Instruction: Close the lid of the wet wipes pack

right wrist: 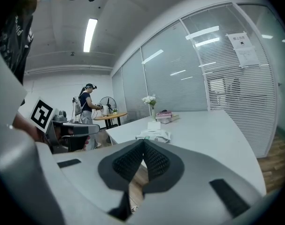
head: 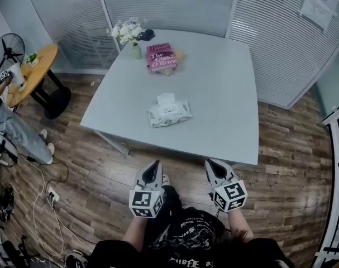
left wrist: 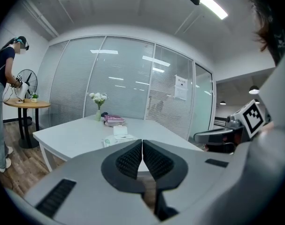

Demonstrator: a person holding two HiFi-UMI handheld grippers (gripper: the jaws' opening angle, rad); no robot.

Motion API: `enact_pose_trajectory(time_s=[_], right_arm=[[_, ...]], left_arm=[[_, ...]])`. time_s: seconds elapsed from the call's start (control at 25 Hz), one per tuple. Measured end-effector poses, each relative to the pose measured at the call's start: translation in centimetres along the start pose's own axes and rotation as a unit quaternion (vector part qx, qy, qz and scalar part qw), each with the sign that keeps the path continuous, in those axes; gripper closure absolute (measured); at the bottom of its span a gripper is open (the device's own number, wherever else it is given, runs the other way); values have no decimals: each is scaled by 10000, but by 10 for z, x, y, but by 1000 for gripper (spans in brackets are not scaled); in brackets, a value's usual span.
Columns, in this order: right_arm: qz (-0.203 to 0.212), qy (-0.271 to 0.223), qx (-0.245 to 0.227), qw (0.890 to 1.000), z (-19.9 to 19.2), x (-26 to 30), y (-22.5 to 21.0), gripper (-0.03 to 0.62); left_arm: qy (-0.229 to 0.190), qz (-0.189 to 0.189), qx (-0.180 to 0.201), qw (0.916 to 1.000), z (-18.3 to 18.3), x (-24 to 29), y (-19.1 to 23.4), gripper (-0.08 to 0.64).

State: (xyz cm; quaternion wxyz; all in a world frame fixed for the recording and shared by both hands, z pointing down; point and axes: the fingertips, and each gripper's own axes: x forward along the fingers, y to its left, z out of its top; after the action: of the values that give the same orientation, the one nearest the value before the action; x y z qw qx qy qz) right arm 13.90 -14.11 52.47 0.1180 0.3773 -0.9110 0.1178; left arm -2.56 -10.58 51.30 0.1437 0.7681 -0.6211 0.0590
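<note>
Tool left (head: 155, 164), tool right (head: 209, 162) closed; one wipes pack (head: 169, 114).

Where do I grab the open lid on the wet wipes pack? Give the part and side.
Take the lid by its free upper edge, from above on the far side. It stands flipped up at the far edge of the wet wipes pack, apparently hinged at its base, so that edge should swing it down toward you.
</note>
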Motion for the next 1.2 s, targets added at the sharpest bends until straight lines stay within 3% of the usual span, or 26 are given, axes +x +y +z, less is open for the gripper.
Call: enact_pose_trajectory(time_s=[0.28,0.48,0.96,1.2], right_arm=[[71,-68,0,10000,52,88,-12,594],[78,143,36,9999,68,138,-17,594],[65,524,73,9986,95,230,-36,594],[98,655,150,9977,118,273,-56,594]], left_arm=[[-52,-99,1,9999,33,61,58,552],[76,-217,41,9997,44,96,89,552],[479,-959,267,9939,37,152,116,552],[624,-932,51,9937,33,190,128,552]])
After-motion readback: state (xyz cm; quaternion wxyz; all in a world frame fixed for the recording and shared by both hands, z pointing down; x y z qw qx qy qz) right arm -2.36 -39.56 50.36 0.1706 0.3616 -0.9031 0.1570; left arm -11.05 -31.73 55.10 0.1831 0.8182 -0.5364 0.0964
